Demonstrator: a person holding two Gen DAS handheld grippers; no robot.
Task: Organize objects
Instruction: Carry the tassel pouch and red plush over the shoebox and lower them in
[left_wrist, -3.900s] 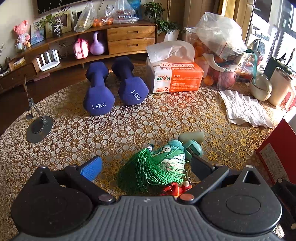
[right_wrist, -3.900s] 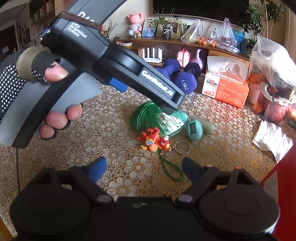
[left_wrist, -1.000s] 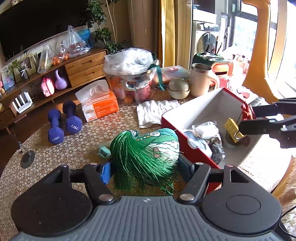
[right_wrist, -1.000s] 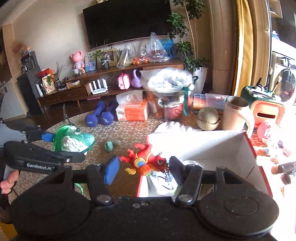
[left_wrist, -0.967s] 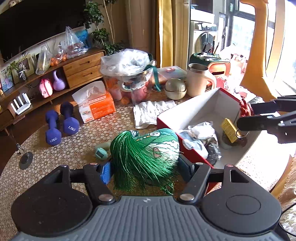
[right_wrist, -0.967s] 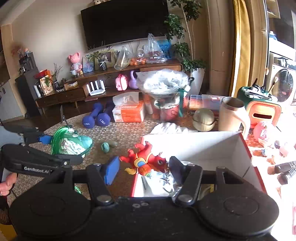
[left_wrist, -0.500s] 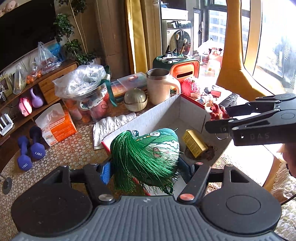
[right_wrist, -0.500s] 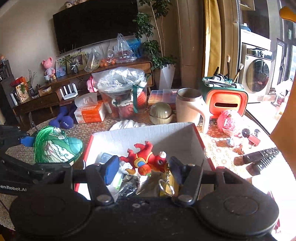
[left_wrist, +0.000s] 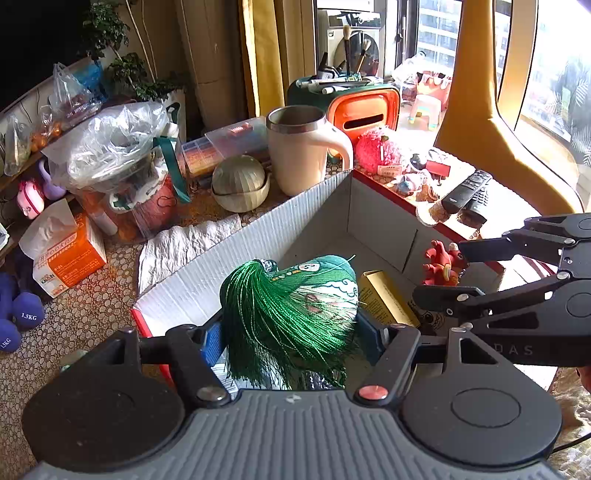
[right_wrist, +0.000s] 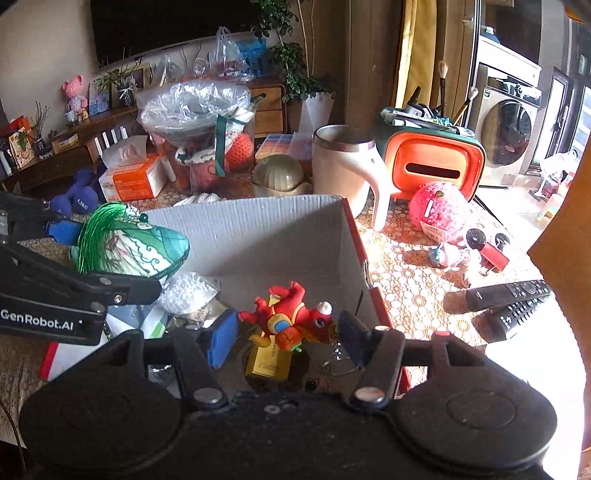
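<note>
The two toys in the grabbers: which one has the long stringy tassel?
The green pouch toy, clamped in the left gripper, has the shiny green tassel. The red dragon toy in the right gripper is small and plump, with no tassel showing.

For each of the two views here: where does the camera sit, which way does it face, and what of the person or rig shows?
Left wrist: on the left gripper, looking down along its fingers into the box; shows its own jaws clamped on the green tassel pouch, plus the right gripper entering from the right.
Right wrist: on the right gripper, facing down into the box; shows its jaws holding the red dragon toy, with the left gripper at the left.
Shared: box, both toys, cream mug.
</note>
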